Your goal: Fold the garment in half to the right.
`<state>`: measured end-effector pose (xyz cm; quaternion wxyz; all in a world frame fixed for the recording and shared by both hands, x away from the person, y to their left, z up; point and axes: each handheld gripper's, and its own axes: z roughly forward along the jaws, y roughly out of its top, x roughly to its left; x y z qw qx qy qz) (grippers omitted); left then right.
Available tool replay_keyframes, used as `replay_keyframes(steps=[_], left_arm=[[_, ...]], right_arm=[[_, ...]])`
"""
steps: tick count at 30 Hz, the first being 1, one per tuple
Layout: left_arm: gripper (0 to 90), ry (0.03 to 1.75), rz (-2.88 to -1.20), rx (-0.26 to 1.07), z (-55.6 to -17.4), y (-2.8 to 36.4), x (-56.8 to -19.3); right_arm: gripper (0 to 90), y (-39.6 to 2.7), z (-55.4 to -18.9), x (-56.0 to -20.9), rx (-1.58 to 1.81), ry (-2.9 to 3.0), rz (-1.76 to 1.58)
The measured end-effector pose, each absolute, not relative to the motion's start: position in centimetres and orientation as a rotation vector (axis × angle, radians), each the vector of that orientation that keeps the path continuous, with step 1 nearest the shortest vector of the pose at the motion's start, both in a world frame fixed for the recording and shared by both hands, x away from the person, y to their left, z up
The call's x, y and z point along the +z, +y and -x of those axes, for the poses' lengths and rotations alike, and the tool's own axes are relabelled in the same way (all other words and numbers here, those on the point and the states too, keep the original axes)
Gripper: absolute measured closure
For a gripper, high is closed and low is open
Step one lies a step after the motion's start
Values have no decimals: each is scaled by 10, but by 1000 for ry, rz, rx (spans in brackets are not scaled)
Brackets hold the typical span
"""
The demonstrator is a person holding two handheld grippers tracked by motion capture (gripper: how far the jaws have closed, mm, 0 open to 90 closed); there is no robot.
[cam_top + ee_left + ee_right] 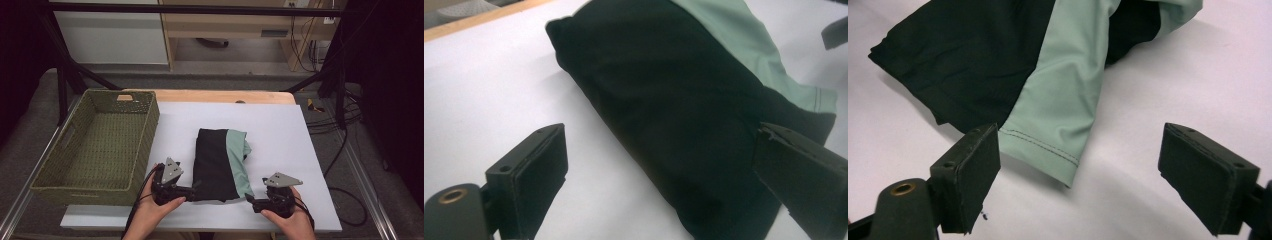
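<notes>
Smooth black-and-mint cloth garment [220, 162], matt white board [280, 130], rough woven green basket [100, 145].

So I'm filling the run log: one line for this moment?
left gripper: open at folded garment | right gripper: open, beside hem | basket: holds nothing

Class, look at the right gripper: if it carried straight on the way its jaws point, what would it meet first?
Most likely the mint-green hem of the folded garment, lying just ahead of the open right gripper; the exact gap is hard to judge.
</notes>
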<state>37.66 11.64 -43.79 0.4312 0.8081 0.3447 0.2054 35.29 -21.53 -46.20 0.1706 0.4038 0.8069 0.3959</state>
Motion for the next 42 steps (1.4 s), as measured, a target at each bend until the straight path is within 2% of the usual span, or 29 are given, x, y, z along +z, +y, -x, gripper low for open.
replay_keyframes(steps=[17, 28, 31, 32, 35, 42], left_arm=[[84, 883, -2013, 495, -378, 120, -442], [84, 883, -2019, 490, -378, 120, -444], [85, 883, -2019, 490, -378, 120, -444], [84, 884, -2018, 491, -379, 120, -444], [85, 890, -2015, 491, -379, 122, -444], [88, 899, -2015, 487, -380, 124, -444]], right_arm=[[369, -203, -344, -464, 1098, 2383, -1032], [359, -187, -357, -479, 1029, 2443, -1028], [427, -183, -360, -481, 1021, 2450, -1023], [511, -183, -360, -480, 1026, 2450, -1012], [618, -182, -361, -478, 1055, 2458, -1010], [618, -179, -364, -470, 1100, 2412, -1002]])
